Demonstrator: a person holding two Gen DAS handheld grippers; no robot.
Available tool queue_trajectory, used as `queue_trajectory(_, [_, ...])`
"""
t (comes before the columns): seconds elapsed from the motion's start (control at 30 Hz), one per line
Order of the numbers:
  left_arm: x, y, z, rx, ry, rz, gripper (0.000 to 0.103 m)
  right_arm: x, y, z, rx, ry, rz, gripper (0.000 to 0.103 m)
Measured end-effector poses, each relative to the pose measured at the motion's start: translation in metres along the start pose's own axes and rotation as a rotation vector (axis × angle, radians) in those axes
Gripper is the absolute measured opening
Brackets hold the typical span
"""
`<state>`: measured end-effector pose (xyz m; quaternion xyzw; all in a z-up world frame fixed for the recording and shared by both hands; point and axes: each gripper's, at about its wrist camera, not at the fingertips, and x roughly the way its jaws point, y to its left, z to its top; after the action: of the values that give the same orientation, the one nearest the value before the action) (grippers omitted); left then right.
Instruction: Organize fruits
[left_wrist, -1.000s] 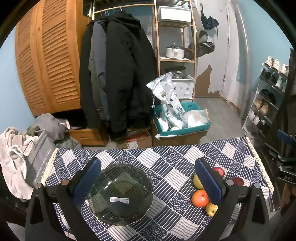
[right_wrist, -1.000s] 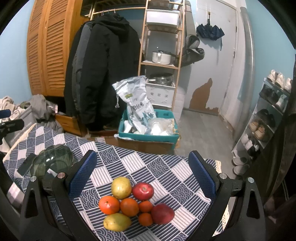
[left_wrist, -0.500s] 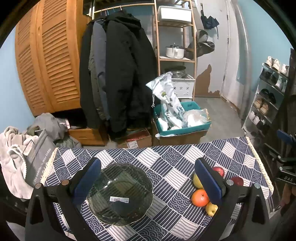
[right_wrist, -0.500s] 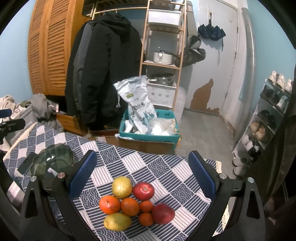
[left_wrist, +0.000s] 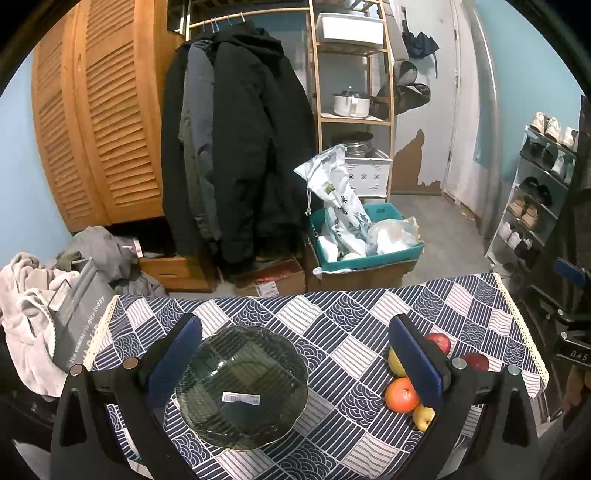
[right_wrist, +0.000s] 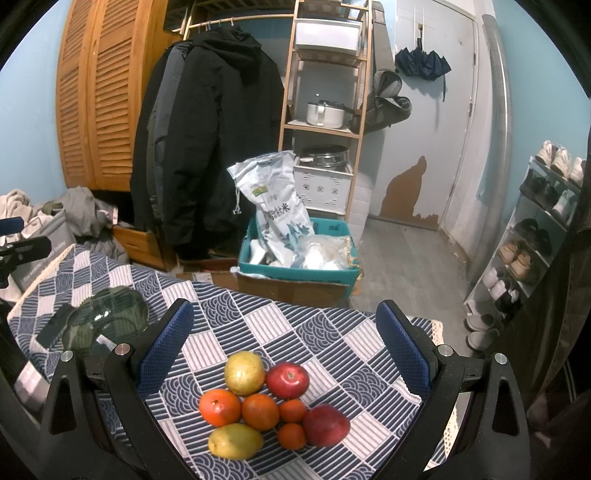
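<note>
- Hovering with jaws spread and empty, the right gripper (right_wrist: 284, 350) frames the fruit pile (right_wrist: 271, 402) on the bench (right_wrist: 325, 328).
- The left gripper (left_wrist: 295, 358), also spread, hangs over the empty glass plate (left_wrist: 242, 387).
- Likely still the approach; next comes lowering onto one fruit.

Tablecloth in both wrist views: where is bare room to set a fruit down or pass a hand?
Bare patterned tablecloth lies between the green ribbed glass plate and the fruit cluster, and along the far edge. The plate holds only a sticker. Crowded: the two apples, two pears and four oranges touch one another under the open right gripper.
</note>
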<state>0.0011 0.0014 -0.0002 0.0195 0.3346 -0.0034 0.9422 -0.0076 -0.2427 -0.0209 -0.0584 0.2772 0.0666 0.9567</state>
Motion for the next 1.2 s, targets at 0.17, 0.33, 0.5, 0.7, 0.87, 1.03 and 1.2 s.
queue_trajectory(0.17, [0.0002, -0.0003, -0.0004, -0.001, -0.001, 0.002, 0.102, -0.0002, -0.0019, 0.0009, -0.001, 0.000, 0.000, 0.097])
queue_trajectory(0.33, [0.0001, 0.0006, -0.0003, -0.006, 0.001, 0.006, 0.102, 0.0005, 0.0036, -0.0016, -0.001, 0.000, 0.000, 0.097])
queue_trajectory(0.5, [0.0002, 0.0012, -0.0013, -0.007, 0.000, 0.006, 0.102, 0.0005, 0.0031, -0.0013, -0.001, -0.001, 0.001, 0.097])
queue_trajectory(0.7, [0.0005, 0.0009, -0.0009, -0.006, 0.000, 0.005, 0.102, 0.0005, 0.0030, -0.0012, -0.001, -0.001, 0.001, 0.097])
queue_trajectory(0.87, [0.0007, 0.0007, -0.0021, -0.006, 0.000, 0.006, 0.102, 0.0006, 0.0029, -0.0010, -0.001, 0.000, 0.000, 0.097])
queue_trajectory(1.03, [0.0014, 0.0002, -0.0045, -0.002, -0.006, 0.005, 0.102, 0.0006, 0.0045, -0.0014, -0.001, -0.001, 0.000, 0.097])
queue_trajectory(1.2, [0.0011, 0.0001, -0.0043, -0.001, -0.006, -0.002, 0.102, 0.0006, 0.0033, -0.0009, -0.001, -0.001, 0.000, 0.097])
